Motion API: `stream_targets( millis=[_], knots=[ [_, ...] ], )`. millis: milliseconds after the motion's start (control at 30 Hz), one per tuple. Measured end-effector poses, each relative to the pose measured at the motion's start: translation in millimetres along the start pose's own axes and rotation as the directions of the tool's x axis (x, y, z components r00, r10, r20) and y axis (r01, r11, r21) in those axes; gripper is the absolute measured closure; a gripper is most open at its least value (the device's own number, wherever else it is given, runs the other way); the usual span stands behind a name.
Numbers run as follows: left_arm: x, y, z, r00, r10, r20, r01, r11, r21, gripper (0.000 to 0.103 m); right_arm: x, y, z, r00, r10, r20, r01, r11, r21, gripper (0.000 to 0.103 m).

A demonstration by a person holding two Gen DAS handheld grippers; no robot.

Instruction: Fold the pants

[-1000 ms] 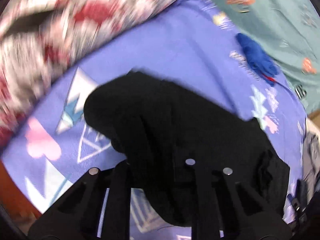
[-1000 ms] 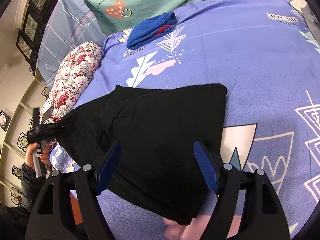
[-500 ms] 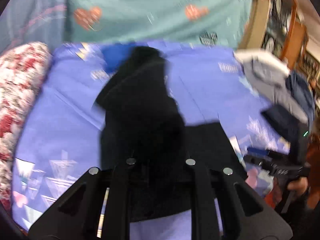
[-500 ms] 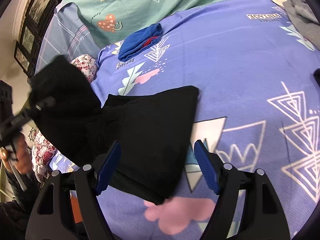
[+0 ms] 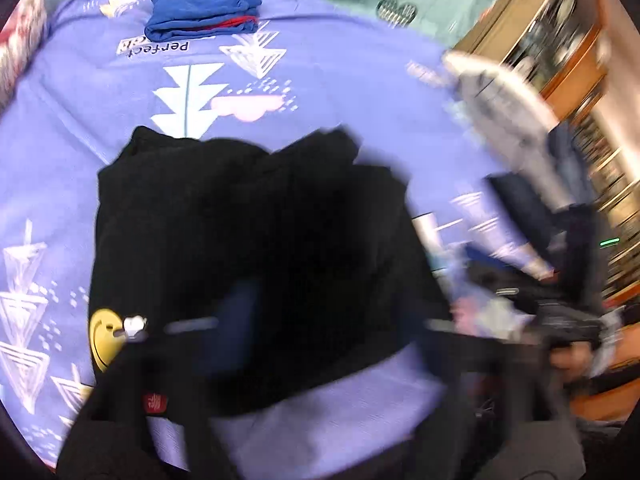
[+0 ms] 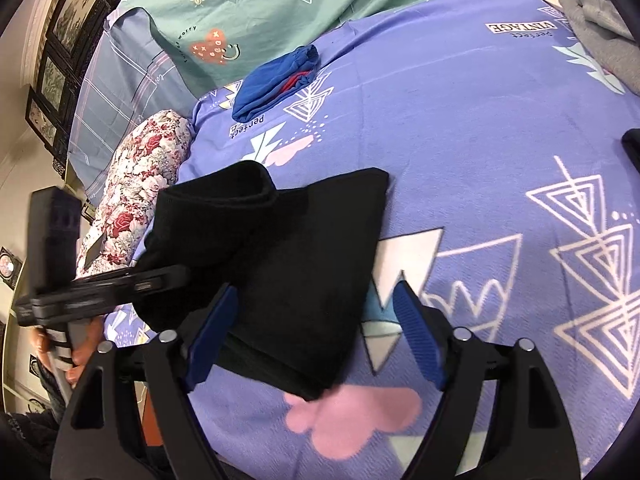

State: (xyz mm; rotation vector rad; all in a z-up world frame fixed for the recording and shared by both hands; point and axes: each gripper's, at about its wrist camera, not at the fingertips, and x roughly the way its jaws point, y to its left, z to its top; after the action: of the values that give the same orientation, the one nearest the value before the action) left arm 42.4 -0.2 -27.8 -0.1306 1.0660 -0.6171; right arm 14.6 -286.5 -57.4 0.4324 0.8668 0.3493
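The black pants (image 6: 296, 264) lie folded on the purple bedspread (image 6: 480, 120), one rolled layer draped over their far left part. In the left wrist view the pants (image 5: 240, 220) fill the middle, with a yellow smiley patch at their left edge. My left gripper (image 5: 340, 324) is blurred above them, its jaws opening with no cloth gripped between them. From the right wrist camera, the left gripper (image 6: 176, 276) reaches in from the left in a hand. My right gripper (image 6: 316, 336) is open and opening a little more. The pants' near corner lies between its blue pads (image 6: 416, 340), which do not press it.
A folded blue garment (image 6: 276, 80) lies far back on the bedspread. A floral pillow (image 6: 140, 184) lines the left side, and a teal blanket (image 6: 320, 0) lies behind. Grey clothes (image 6: 600, 28) sit at the far right. Wooden furniture (image 5: 560, 48) stands beyond the bed.
My left gripper swung across with the black pant end, laid it on the rest of the pants and opened. The right gripper stayed over the near corner.
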Motion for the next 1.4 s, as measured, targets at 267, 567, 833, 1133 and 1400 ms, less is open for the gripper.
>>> stream_targets(
  millis=[267, 567, 833, 1133, 1400],
  knots=[
    [-41, 16, 1, 0.987, -0.030, 0.159, 0.036, 0.999, -0.038, 0.002, 15, 25, 7, 0.999, 0.030, -0.032, -0.032, 0.999, -0.042, 0.022],
    [-16, 86, -5, 0.943, 0.324, 0.079, -0.300, 0.928, -0.222, 0.002, 31, 29, 10, 0.994, 0.077, -0.082, -0.076, 0.997, 0.008, 0.022],
    [7, 105, -26, 0.930, 0.367, 0.004, -0.357, 0.907, -0.222, 0.002, 71, 32, 27, 0.977, 0.155, -0.149, -0.139, 0.984, 0.113, 0.022],
    [10, 116, -31, 0.951, 0.310, -0.013, -0.302, 0.914, -0.270, 0.002, 99, 46, 28, 0.984, 0.018, -0.178, -0.011, 0.999, 0.038, 0.045],
    [10, 114, -31, 0.952, 0.305, -0.010, -0.296, 0.916, -0.272, 0.002, 74, 69, 27, 0.989, 0.110, -0.100, -0.115, 0.992, -0.045, 0.061]
  ],
)
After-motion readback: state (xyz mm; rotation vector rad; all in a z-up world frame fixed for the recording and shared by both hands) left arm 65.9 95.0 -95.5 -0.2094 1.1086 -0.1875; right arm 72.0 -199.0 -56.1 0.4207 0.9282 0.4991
